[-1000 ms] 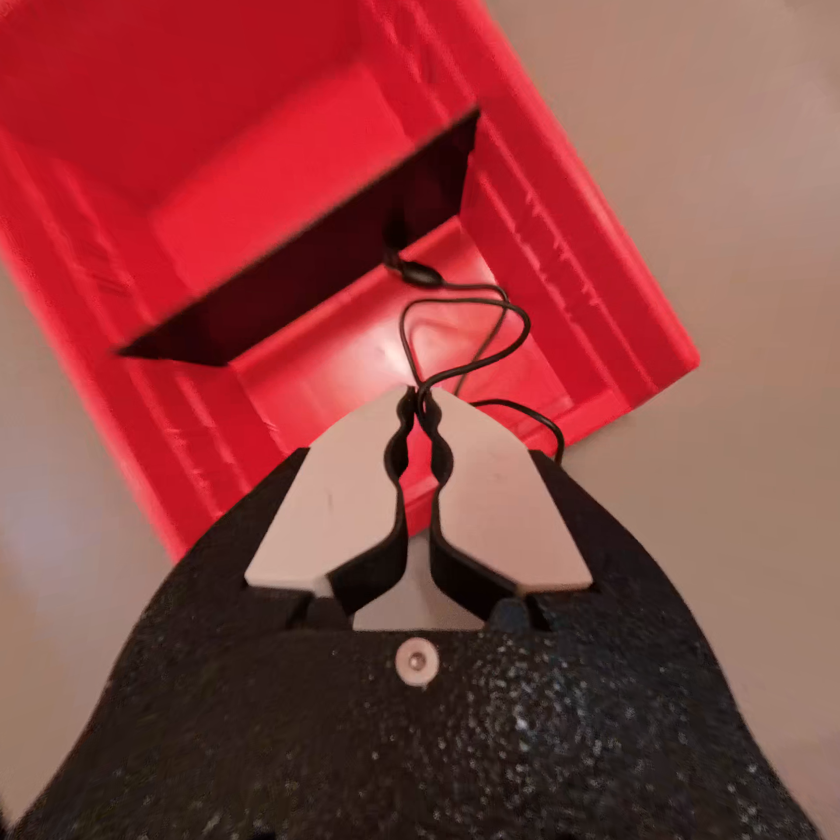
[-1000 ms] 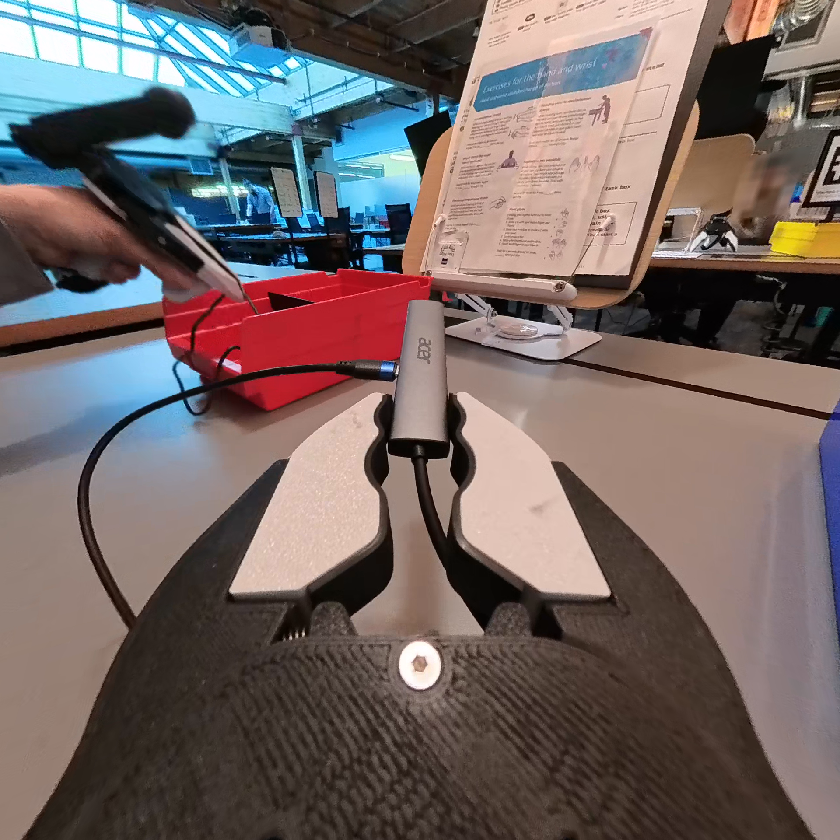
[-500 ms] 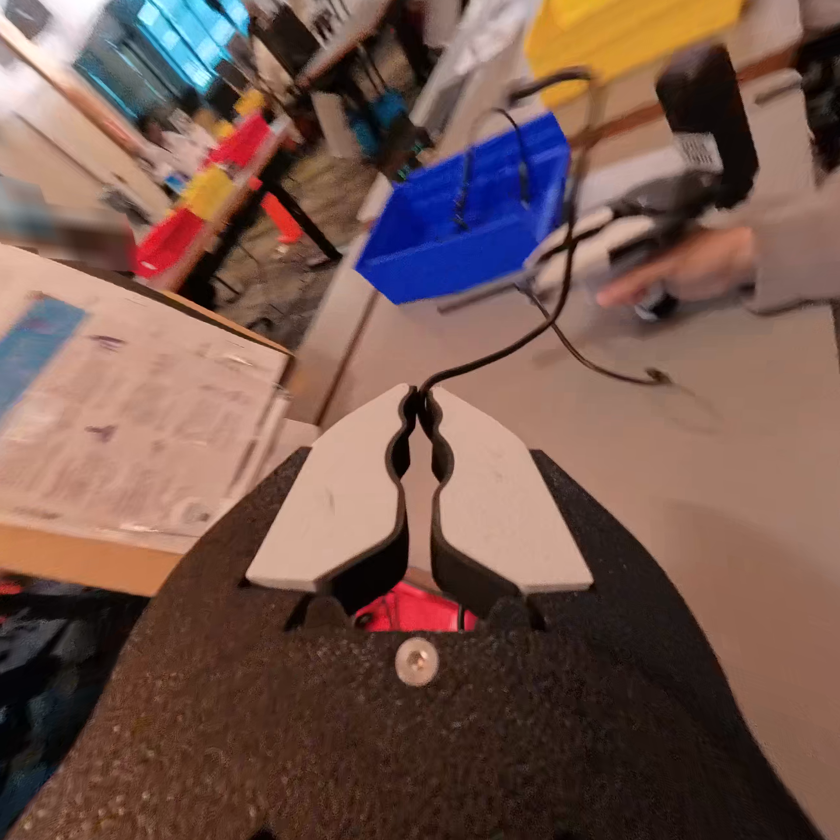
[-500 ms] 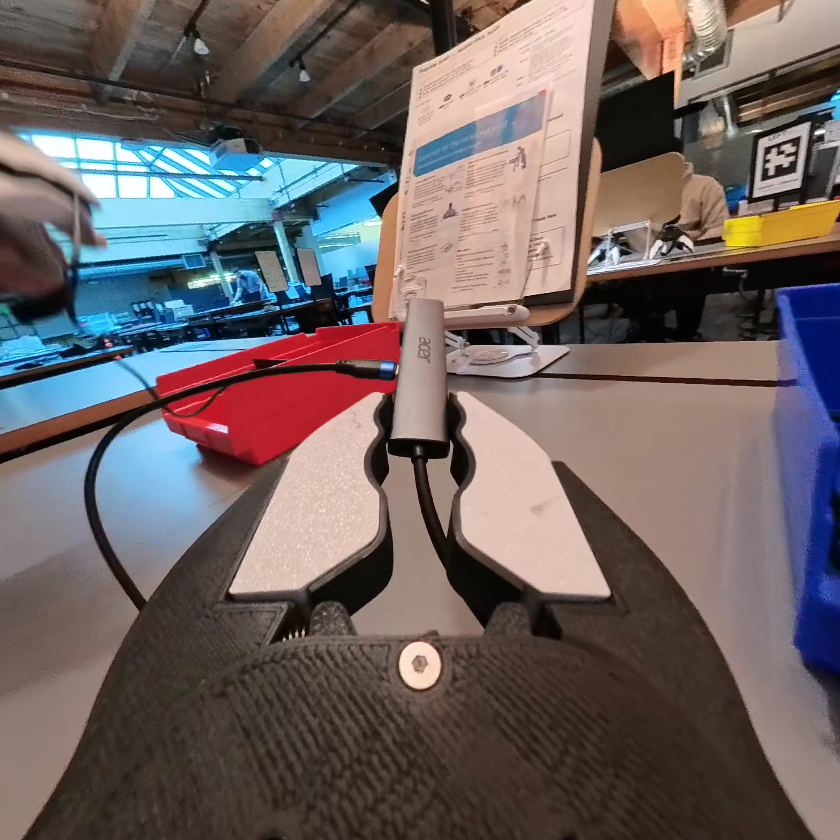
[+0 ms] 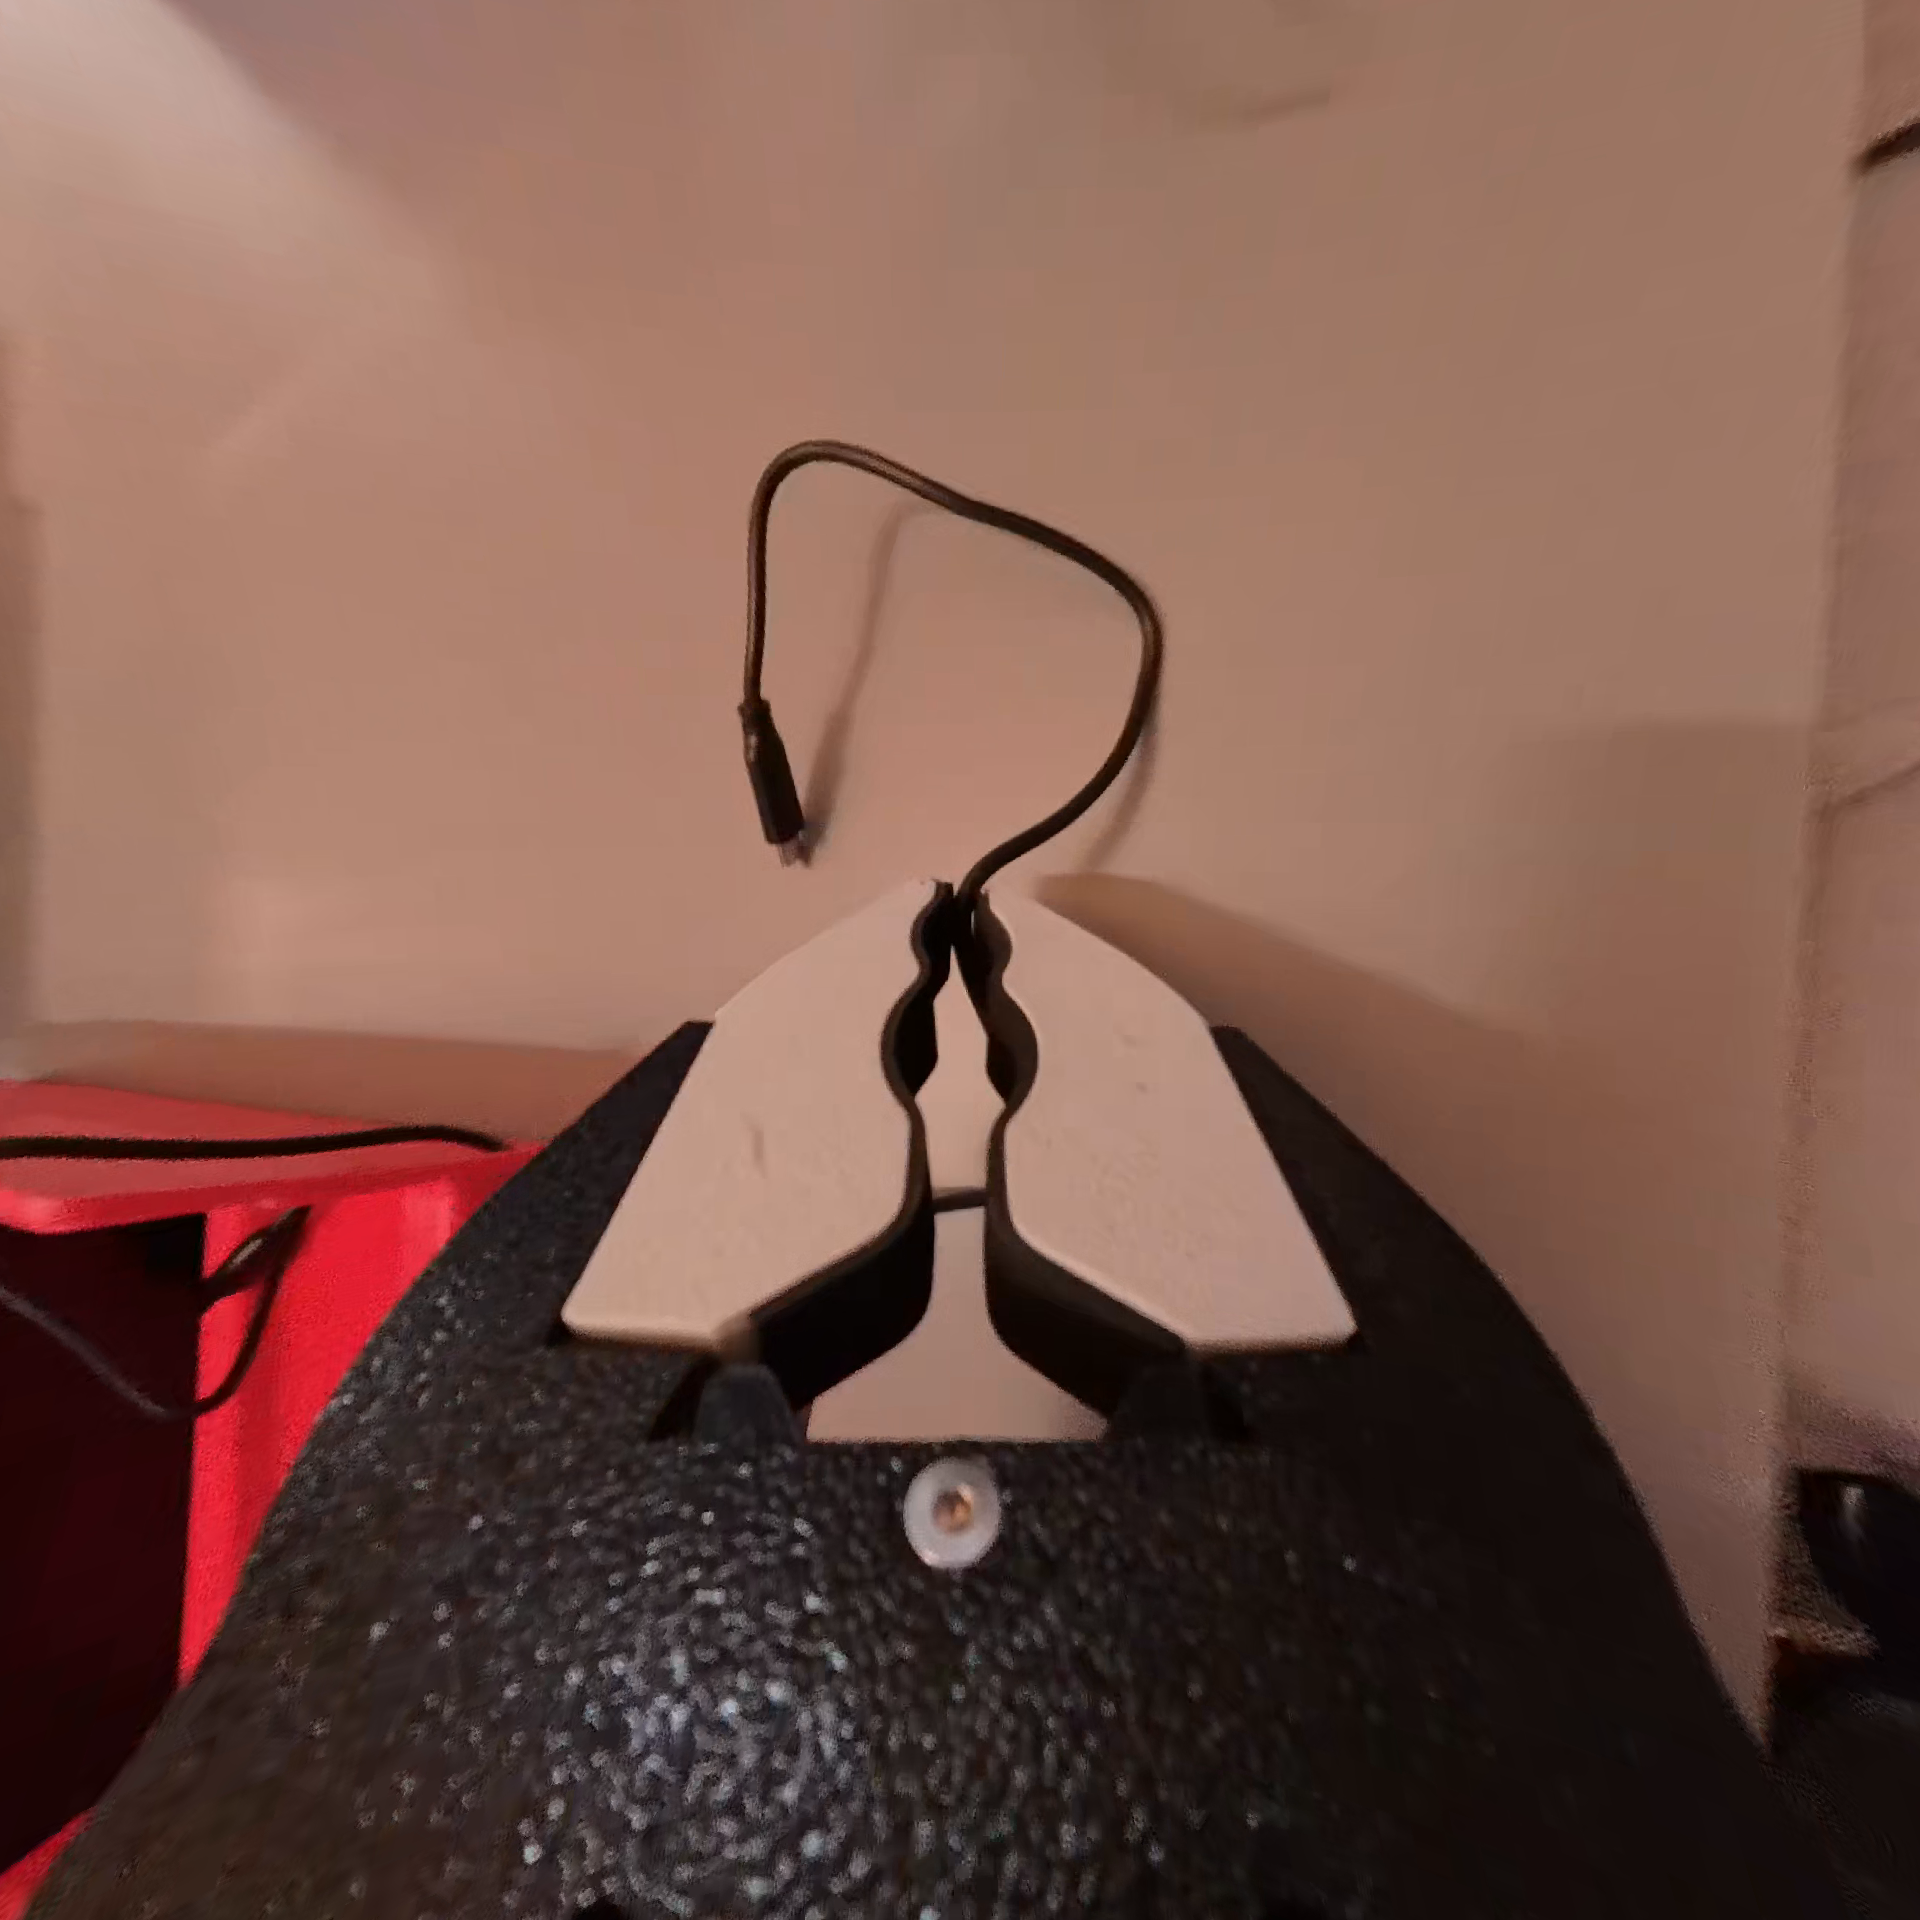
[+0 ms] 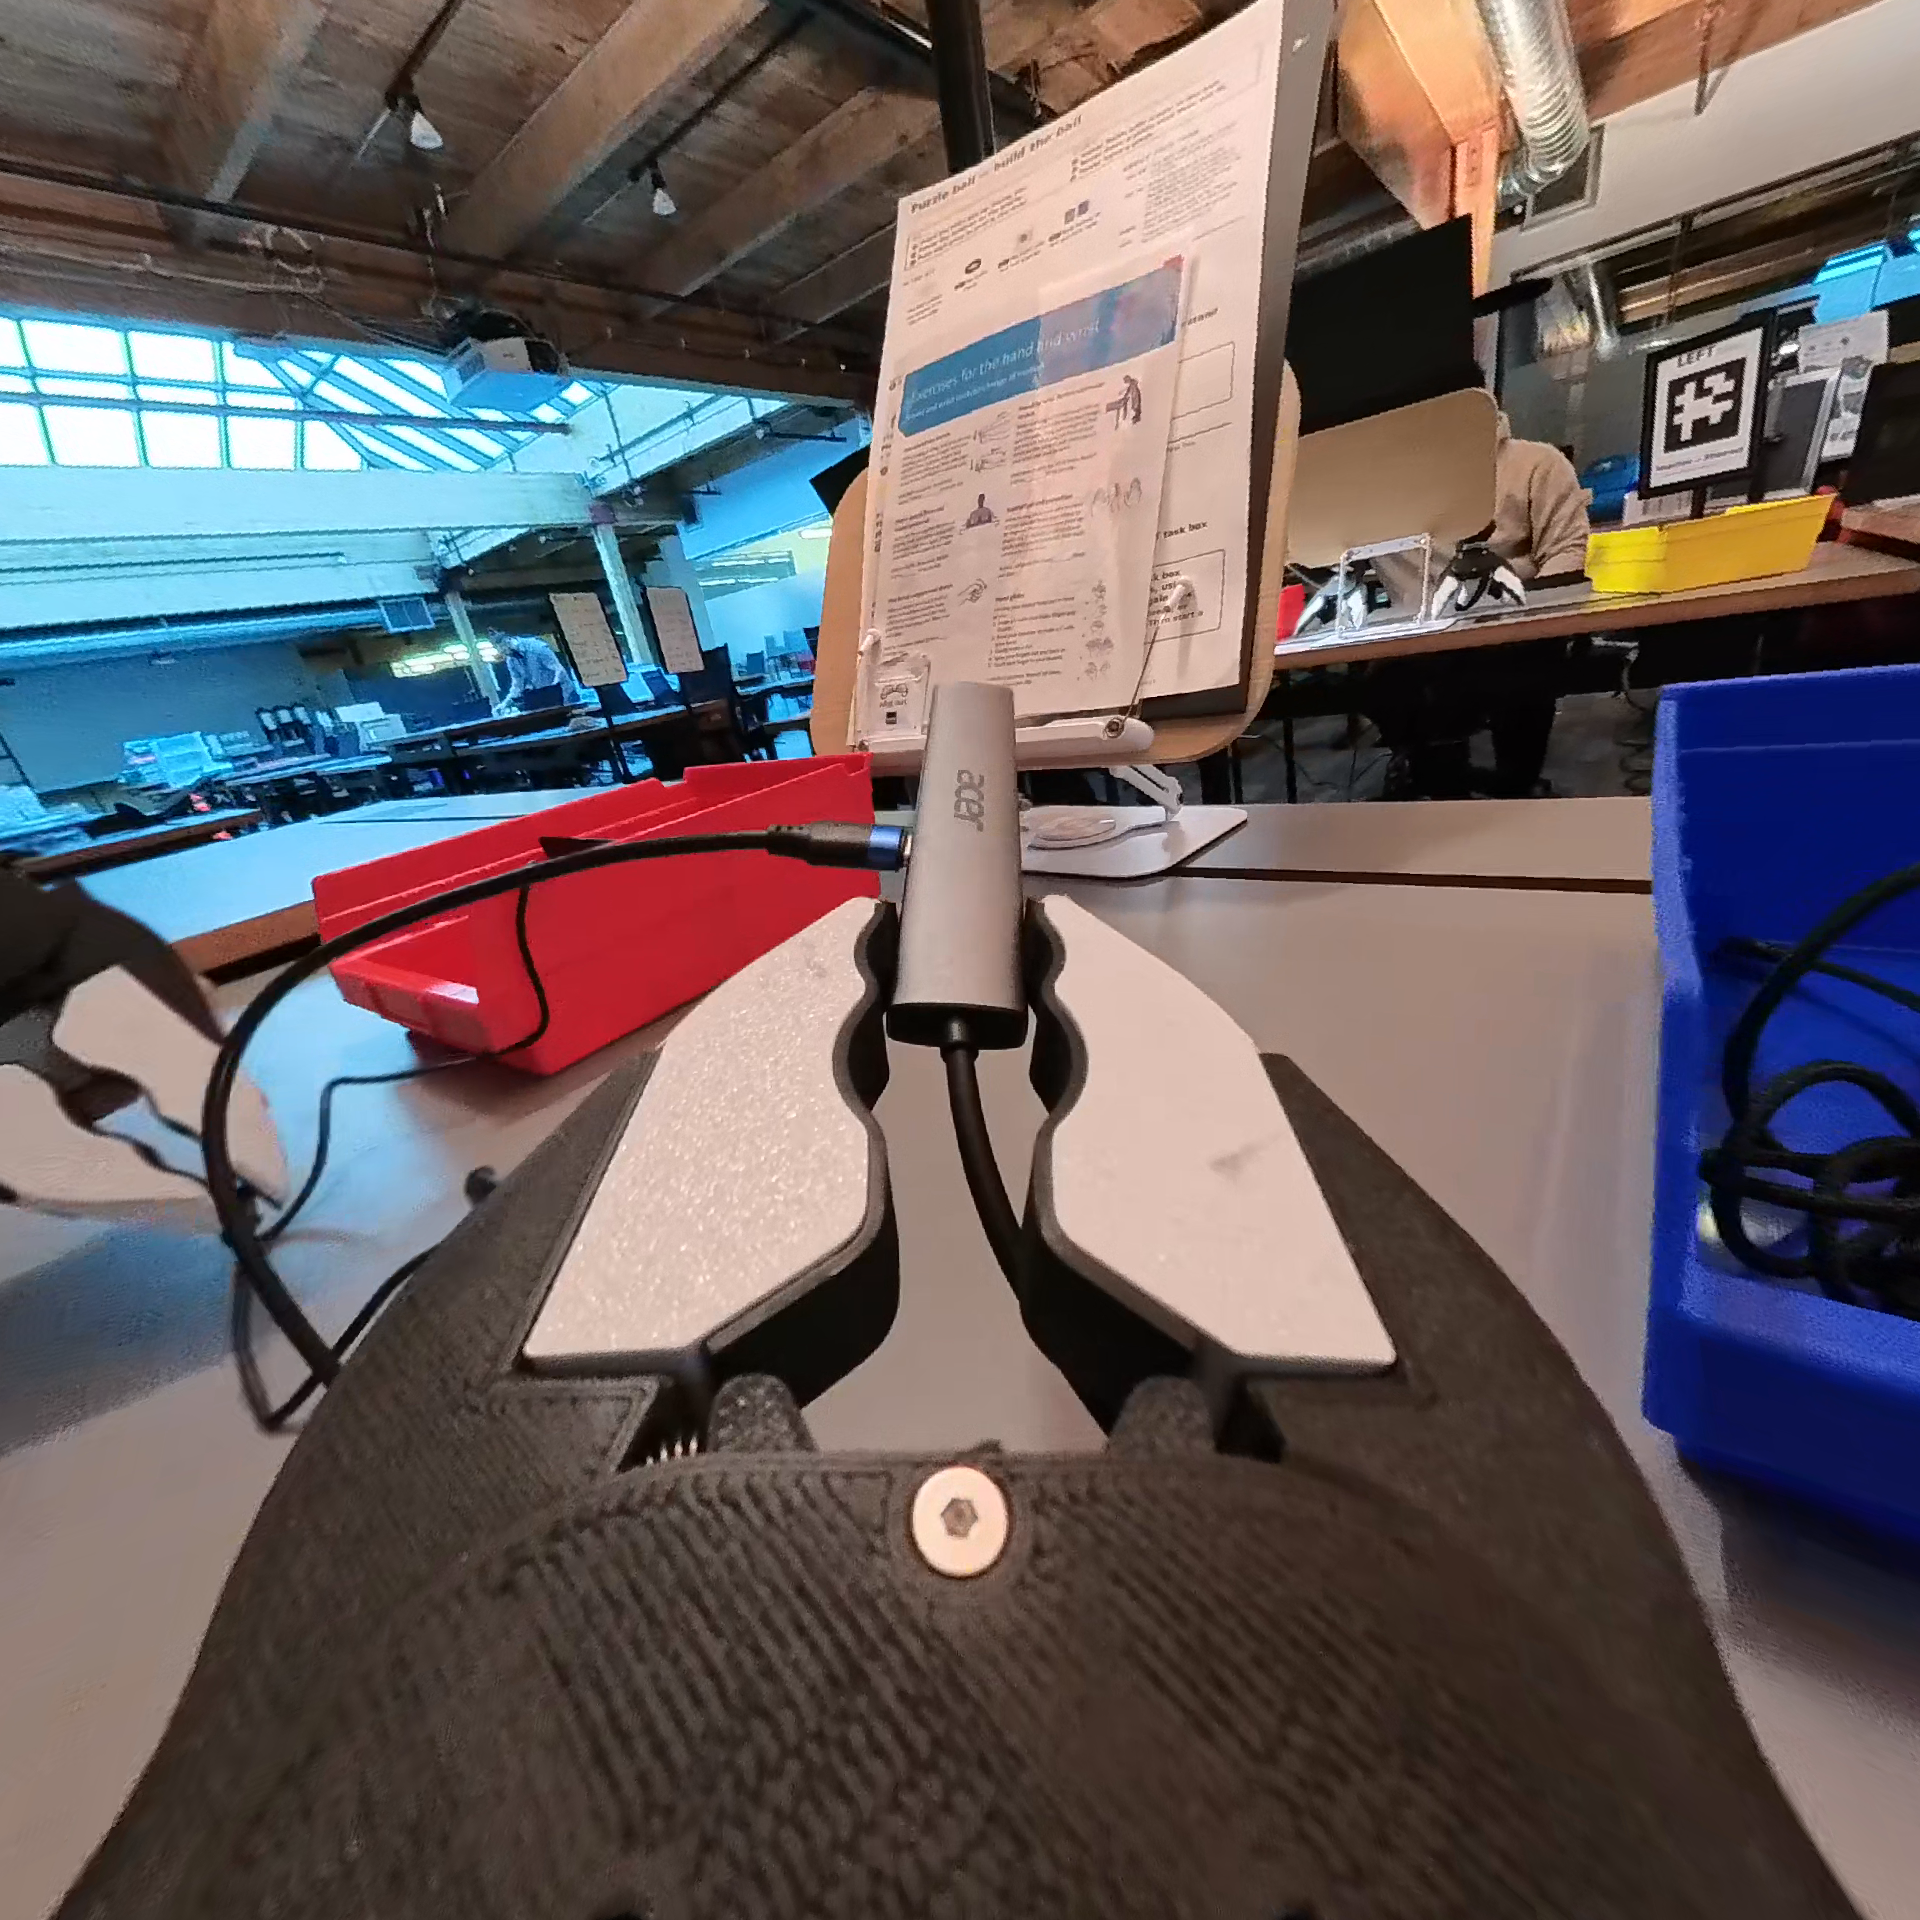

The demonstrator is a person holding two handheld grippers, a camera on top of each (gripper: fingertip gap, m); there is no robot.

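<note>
My left gripper [image 5: 951, 894] is shut on a thin black cable [image 5: 1132, 665]. The cable loops up from the tips and ends in a free plug [image 5: 774, 790] over the beige table. My right gripper [image 6: 961, 914] is shut on a grey USB hub [image 6: 961, 831], held upright above the table. A thicker black cable [image 6: 436, 914] is plugged into the hub's left side and curves down to the left. The left gripper [image 6: 62, 956] shows as a dark blur at the left edge of the right wrist view.
A red bin [image 6: 623, 925] sits on the table [image 6: 1351, 987] ahead left; it also shows in the left wrist view [image 5: 312, 1195] with a thin cable over its rim. A blue bin [image 6: 1787, 831] holding coiled black cables stands at the right. A document stand [image 6: 1060, 468] rises behind. One gripper's finger ends stand about 30 cm off the other's.
My left gripper has swung from over the red bin, round past the room, to face the table beside the bin, still holding the cable. The right gripper turned right, bringing the blue bin into view.
</note>
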